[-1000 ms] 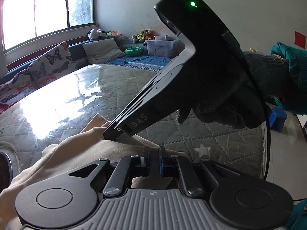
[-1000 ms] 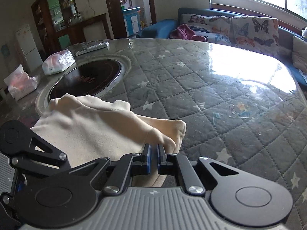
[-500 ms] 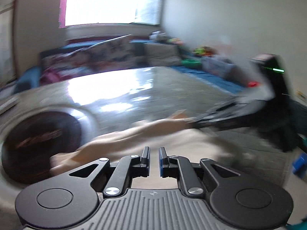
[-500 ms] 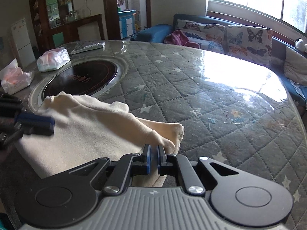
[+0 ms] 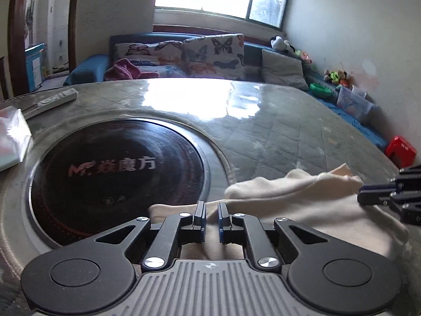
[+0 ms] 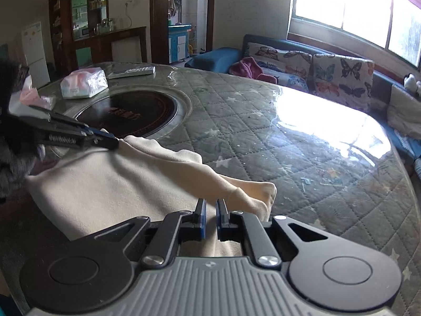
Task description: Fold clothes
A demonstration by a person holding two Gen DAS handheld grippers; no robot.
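Your left gripper (image 5: pixel 211 210): jaws nearly closed, narrow gap, cream garment (image 5: pixel 302 200) edge runs into gap; can't tell if pinched. Your right gripper (image 6: pixel 210 208): same narrow gap, cloth beneath and ahead of tips, grip unclear. Garment lies on quilted table (image 6: pixel 289 144), stretched between both jaws. Black round cooktop (image 5: pixel 115 173) ahead-left of left jaws; tissue pack (image 6: pixel 84 83) far ahead-left of right jaws.

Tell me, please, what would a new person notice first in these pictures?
First, the cream garment lying rumpled near the front edge of the quilted table, with the left gripper at its far corner and the right gripper over its near edge. Next, the round black cooktop set into the table just beyond the cloth.
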